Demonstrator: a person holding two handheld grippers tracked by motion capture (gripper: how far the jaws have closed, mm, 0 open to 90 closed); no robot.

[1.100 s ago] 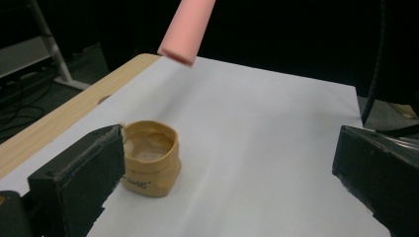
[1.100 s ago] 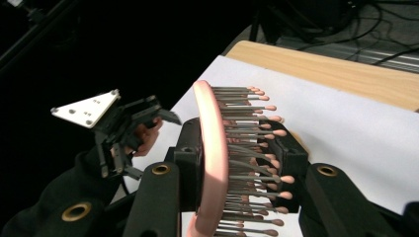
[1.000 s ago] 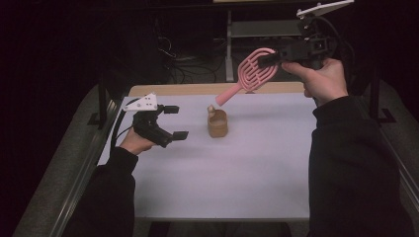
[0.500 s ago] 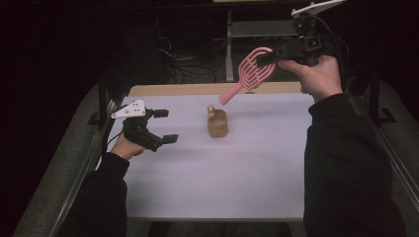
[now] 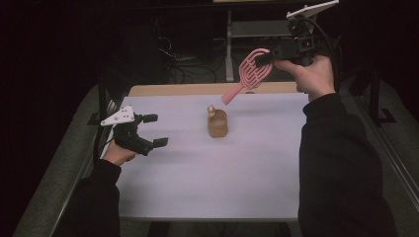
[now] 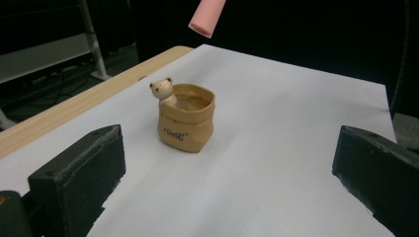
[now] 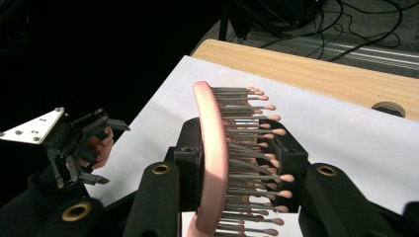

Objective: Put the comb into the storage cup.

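A pink hairbrush (image 5: 249, 73) hangs in the air above the table's far right, handle sloping down toward the middle; my right gripper (image 5: 269, 55) is shut on its head. In the right gripper view the jaws clamp the brush (image 7: 212, 163) with its bristles pointing right. A small tan sack-shaped pot with a bear's head (image 5: 217, 123) stands upright at the table's middle, also in the left gripper view (image 6: 186, 116), with the brush's handle tip (image 6: 206, 16) above it. My left gripper (image 5: 154, 130) is open and holds nothing, low at the left, and faces the pot.
The white table top (image 5: 212, 187) has a wooden strip (image 5: 188, 89) along its far edge. Behind it stand a metal rack (image 5: 249, 29) and floor cables (image 5: 188, 64). A grommet hole (image 7: 388, 108) sits in the wooden strip.
My right gripper has lifted the hairbrush a little higher and farther back. My left gripper has drifted slightly left and toward me, still open.
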